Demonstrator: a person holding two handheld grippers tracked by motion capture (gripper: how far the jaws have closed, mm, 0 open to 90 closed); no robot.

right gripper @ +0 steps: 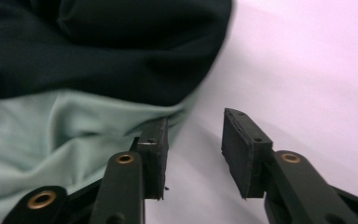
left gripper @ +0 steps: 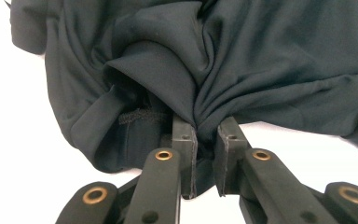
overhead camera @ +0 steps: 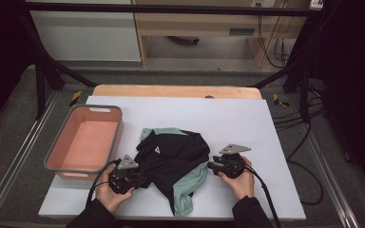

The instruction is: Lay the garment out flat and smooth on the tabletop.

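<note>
My left gripper (overhead camera: pixel 140 180) is clamped on the black/green shirt's (overhead camera: pixel 173 159) 8 o'clock edge, mid-table (overhead camera: pixel 247 118). The right gripper (overhead camera: pixel 210 166) is nearer the loose side; jaws apart, nothing btwn them, shirt hem just off at 9 o'clock.

High view overhead, facing forward-down on table (overhead camera: pixel 275 142); both gripper views close, low, sharing crumpled garment (overhead camera: pixel 173 159)
</note>
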